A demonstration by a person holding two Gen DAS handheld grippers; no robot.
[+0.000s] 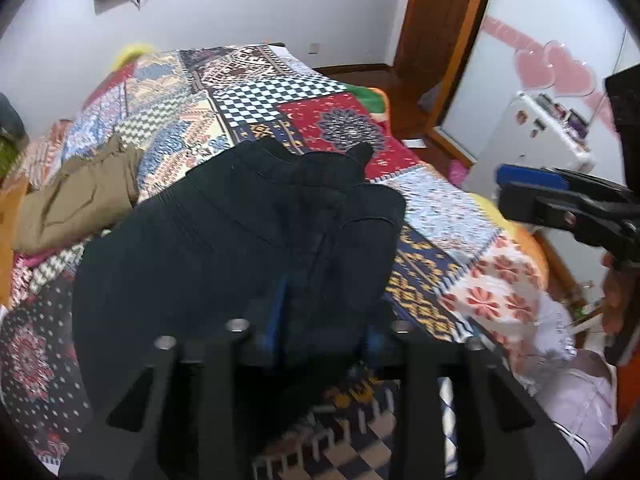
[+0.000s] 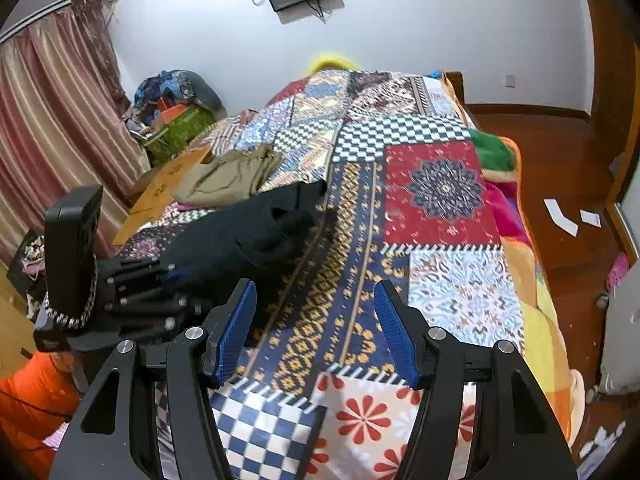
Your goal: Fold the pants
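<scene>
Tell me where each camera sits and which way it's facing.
Left wrist: on the left gripper, angled down at the black pants bunched between its fingers; the right gripper shows at right.
Right wrist: on the open right gripper, over the patchwork quilt; the left gripper shows at left.
Shared: black pants, khaki garment, quilt.

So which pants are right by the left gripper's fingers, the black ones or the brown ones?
The black pants. They bunch up right between the left gripper fingers, while the brown pants lie farther off on the quilt, untouched.
</scene>
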